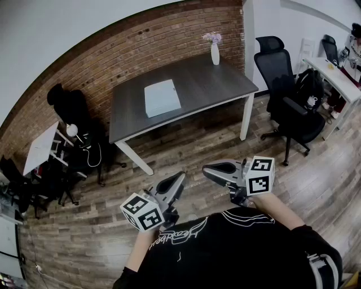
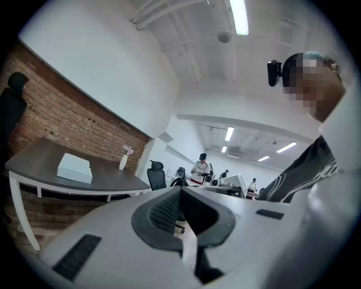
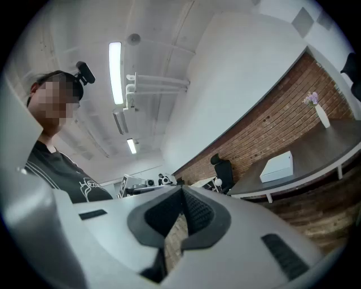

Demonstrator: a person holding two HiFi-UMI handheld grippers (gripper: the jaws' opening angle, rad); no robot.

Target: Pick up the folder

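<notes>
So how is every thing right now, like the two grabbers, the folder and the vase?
left gripper: shut, empty, over the floor and away from the table.
right gripper: shut, empty, beside the left one.
folder: closed, lying flat on the table, untouched.
vase: upright at the table's far edge, with flowers in it.
office chair: upright, beside the table.

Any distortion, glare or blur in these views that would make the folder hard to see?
Head view: heavy fisheye bows the red brick wall, yet the flat white folder on the dark grey table is sharp and evenly lit. Left gripper view: black round vignette, a bright ceiling light strip, no washout. Right gripper view: same vignette; folder small but clear.
</notes>
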